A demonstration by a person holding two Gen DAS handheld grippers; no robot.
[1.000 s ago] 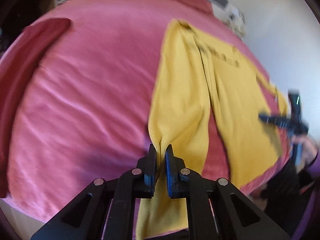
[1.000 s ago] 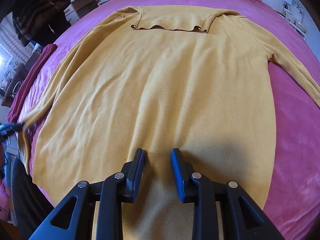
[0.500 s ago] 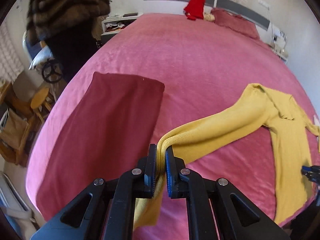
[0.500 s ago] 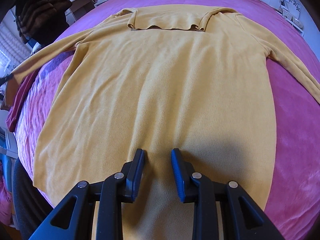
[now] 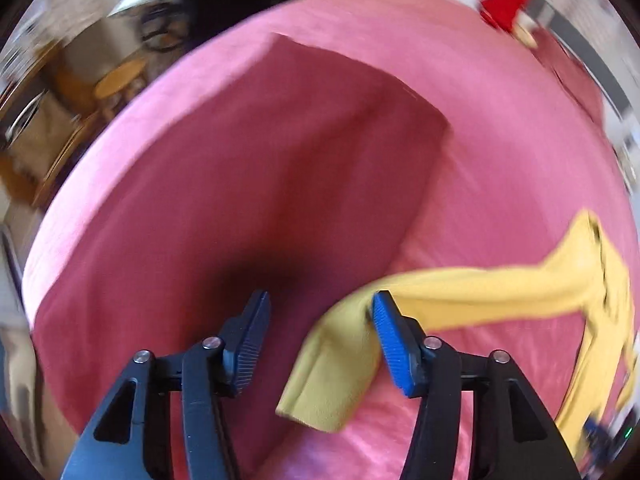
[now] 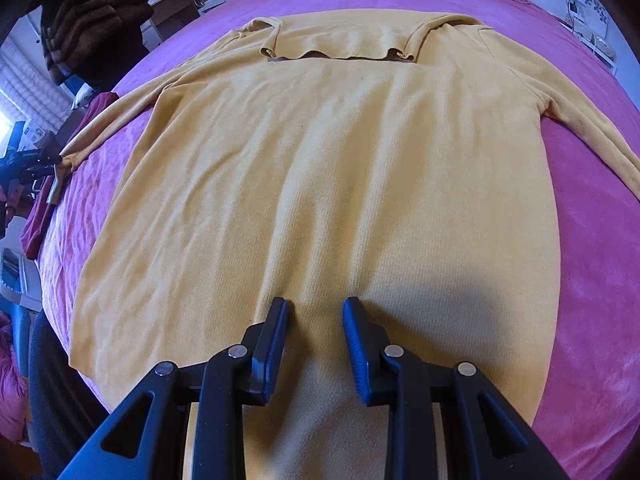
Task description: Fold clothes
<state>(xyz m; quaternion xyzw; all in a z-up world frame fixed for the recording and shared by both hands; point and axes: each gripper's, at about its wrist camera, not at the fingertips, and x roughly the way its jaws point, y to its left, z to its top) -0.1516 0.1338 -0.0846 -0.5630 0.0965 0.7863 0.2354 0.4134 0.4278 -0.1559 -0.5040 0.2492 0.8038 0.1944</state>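
1. My left gripper (image 5: 320, 316) is opening; the yellow knit sweater's (image 6: 320, 184) cuff hangs against one pad, unpinched.
2. My right gripper (image 6: 316, 320) hovers narrowly parted over the sweater's hem, spread flat on the pink bedspread (image 6: 592, 280).

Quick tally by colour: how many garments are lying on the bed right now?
Yellow: 1, the sweater, spread flat
Dark red: 1, the folded garment, beside the sweater's outstretched sleeve
Bright red: 1, a crumpled item by the far edge of the bed
Total: 3

No text, label, brand or number can be read — either view.
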